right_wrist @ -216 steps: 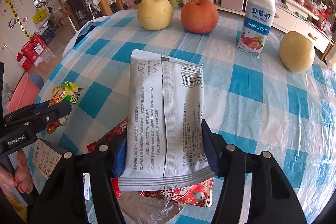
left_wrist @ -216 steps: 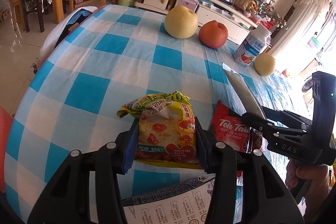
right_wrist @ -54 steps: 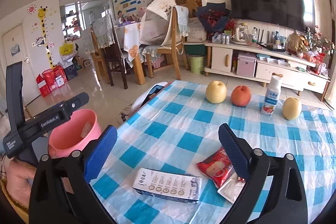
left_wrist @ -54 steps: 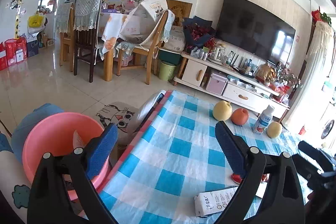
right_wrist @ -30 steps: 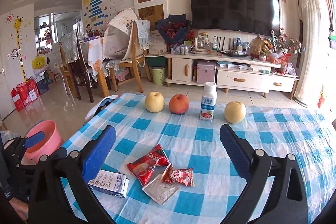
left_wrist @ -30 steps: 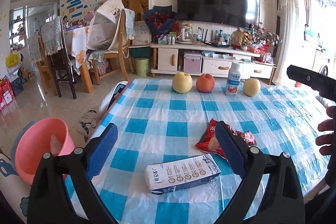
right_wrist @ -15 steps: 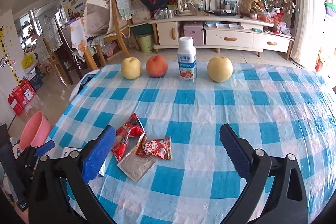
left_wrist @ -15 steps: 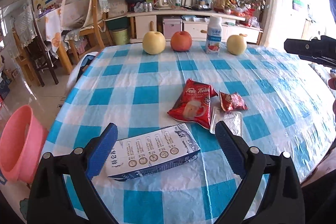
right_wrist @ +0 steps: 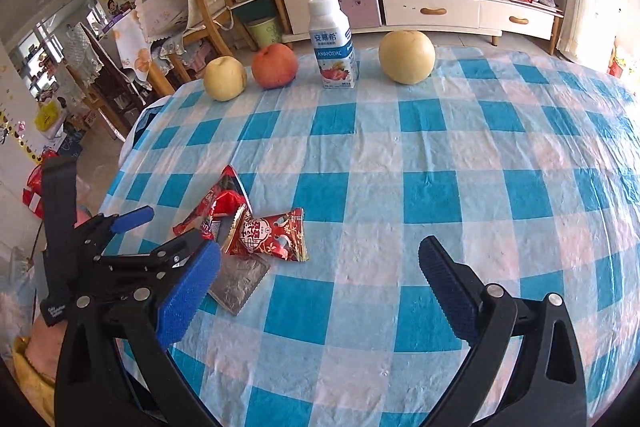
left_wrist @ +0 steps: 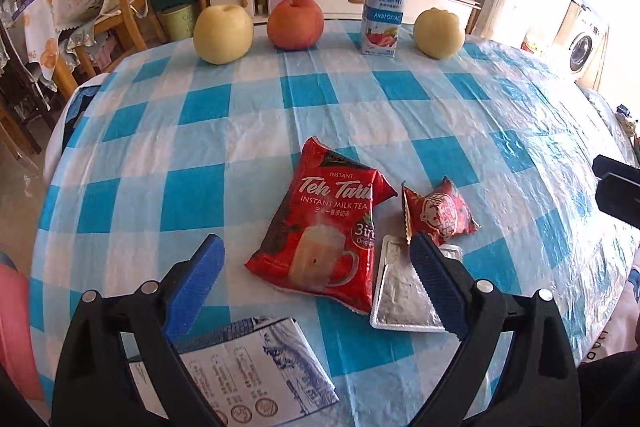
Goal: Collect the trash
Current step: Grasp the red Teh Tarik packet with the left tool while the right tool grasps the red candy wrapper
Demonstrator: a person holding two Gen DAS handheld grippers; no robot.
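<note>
The left gripper (left_wrist: 314, 261) is held spread wide over the milk tea packet (left_wrist: 326, 231), seemingly for pickup; the right gripper (right_wrist: 320, 285) is spread too, empty.

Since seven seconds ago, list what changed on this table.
Both tongs, left and right, let go of their wrappers and now hang open. The yellow snack bag and white sachet are gone. The Teh Tarik packet, foil sachet and fruit stayed.
</note>
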